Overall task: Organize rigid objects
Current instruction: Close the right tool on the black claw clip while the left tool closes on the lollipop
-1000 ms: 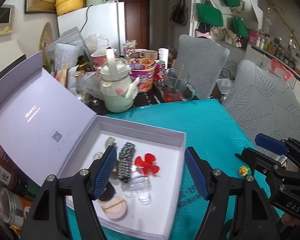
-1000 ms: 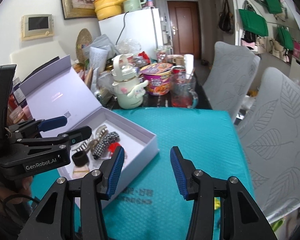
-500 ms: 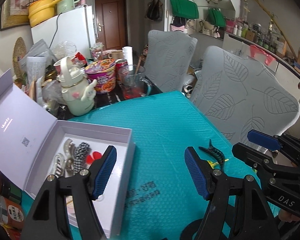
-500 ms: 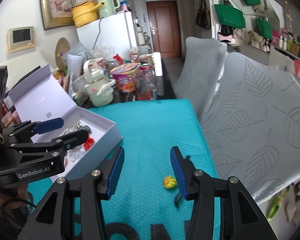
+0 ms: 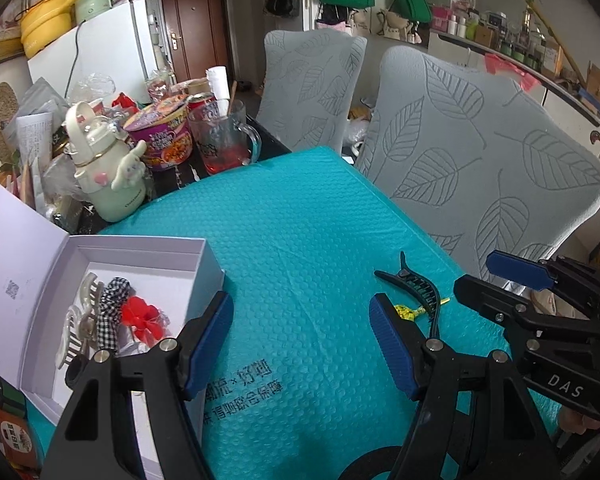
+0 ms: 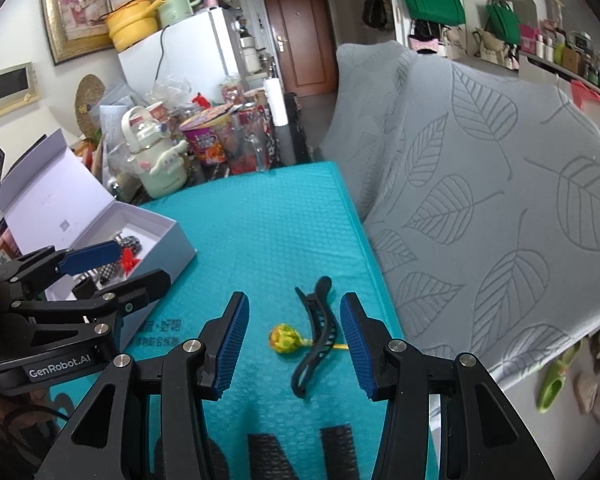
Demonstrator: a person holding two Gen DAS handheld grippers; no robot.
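A black hair claw clip (image 6: 317,332) lies on the teal mat (image 6: 260,232) with a yellow-wrapped lollipop (image 6: 283,337) beside it. My right gripper (image 6: 294,344) is open and empty, its jaws on either side of the clip and lollipop, just above them. The clip (image 5: 413,286) and lollipop (image 5: 405,312) also show in the left wrist view. My left gripper (image 5: 300,344) is open and empty over the mat, right of the open white box (image 5: 148,248). The box holds hair clips, a checked scrunchie (image 5: 110,312) and a red bow (image 5: 142,318).
Cluttered far end: a cream kettle-shaped bottle (image 5: 108,176), noodle cup (image 5: 160,140), glass mug (image 5: 224,140). Two grey leaf-pattern chairs (image 5: 479,168) stand along the right edge of the mat. Jars (image 5: 12,436) sit at the lower left by the box.
Both grippers swung right, away from the box. The claw clip and lollipop came into view and now lie between the right gripper's jaws. Both grippers stayed open.
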